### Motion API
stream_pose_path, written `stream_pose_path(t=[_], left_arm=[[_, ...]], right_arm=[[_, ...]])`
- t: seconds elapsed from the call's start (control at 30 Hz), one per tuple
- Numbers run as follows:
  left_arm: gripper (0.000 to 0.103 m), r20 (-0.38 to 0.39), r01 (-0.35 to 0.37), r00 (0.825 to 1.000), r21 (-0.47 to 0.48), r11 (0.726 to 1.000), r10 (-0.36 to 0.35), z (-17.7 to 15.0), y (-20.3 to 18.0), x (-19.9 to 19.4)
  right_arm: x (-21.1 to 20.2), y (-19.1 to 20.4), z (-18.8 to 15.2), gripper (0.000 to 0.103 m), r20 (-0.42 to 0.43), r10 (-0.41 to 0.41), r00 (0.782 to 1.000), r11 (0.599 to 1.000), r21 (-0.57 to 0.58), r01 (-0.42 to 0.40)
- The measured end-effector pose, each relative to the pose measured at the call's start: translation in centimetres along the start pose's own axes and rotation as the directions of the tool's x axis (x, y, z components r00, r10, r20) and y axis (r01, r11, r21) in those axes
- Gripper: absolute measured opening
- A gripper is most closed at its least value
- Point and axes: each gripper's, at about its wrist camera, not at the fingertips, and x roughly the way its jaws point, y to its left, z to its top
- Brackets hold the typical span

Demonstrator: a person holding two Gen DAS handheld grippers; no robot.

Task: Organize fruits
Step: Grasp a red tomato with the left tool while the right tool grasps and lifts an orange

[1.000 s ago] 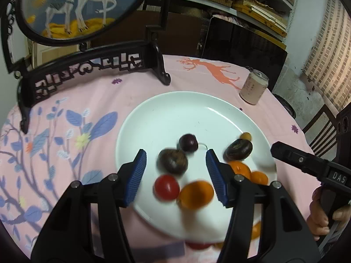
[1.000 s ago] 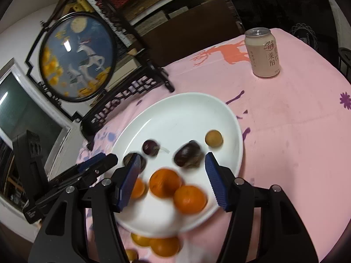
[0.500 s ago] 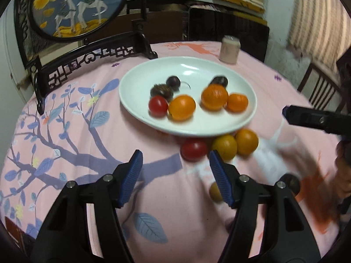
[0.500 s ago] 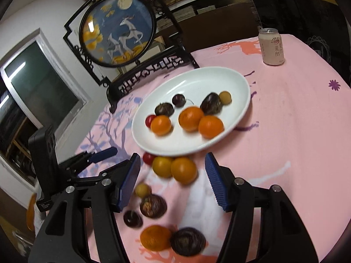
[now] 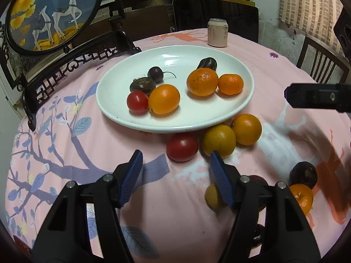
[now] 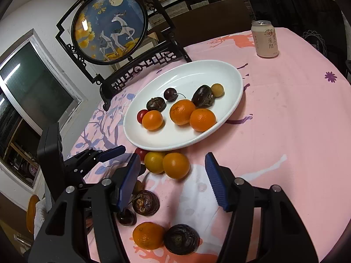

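Fruits: several sit on the white plate (image 5: 245, 100) ahead of my tongs. The red tomato (image 5: 182, 146) and two oranges lie just beyond my left gripper (image 5: 174, 180), others beneath my right gripper (image 6: 173, 180). Both stand apart, empty; the left's jaws have just been opening.

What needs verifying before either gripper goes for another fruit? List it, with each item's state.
1. Left gripper empty: ok; its jaws have just been opening, nothing between them.
2. Right gripper empty: ok, jaws apart over bare cloth.
3. Nearest target free: ok; the red tomato lies on the tablecloth just ahead of the left gripper, uncovered.
4. Room on the white plate: ok, the near part is bare.
5. Tomato clear of neighbours: not ok; a yellow-orange fruit sits right against it.
6. Grippers clear of each other: cannot tell; both point toward the same cluster.
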Motion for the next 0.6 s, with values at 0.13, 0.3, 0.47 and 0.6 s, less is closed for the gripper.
stream_pose_path(t=[0.13, 0.3, 0.47, 0.6], left_arm=[[0.067, -0.008, 0.014, 1.0, 0.007, 1.0, -0.014, 0.0, 0.5, 0.1], [0.066, -0.008, 0.009, 1.0, 0.001, 1.0, -0.009, 0.1, 0.8, 0.3], [0.061, 0.001, -0.009, 1.0, -0.001, 1.0, 0.009, 0.4, 0.5, 0.9], [0.043, -0.038, 0.037, 0.999, -0.018, 0.999, -0.038, 1.0, 0.3, 2.4]], right_arm=[[0.1, 0.0, 0.0, 0.062, -0.006, -0.003, 1.0, 1.0, -0.001, 0.003], [0.0, 0.0, -0.1, 0.062, -0.005, 0.001, 1.0, 1.0, 0.004, -0.001], [0.1, 0.1, -0.2, 0.061, -0.01, -0.004, 1.0, 1.0, -0.002, 0.004], [0.1, 0.0, -0.1, 0.061, -0.007, -0.004, 1.0, 1.0, 0.003, 0.004]])
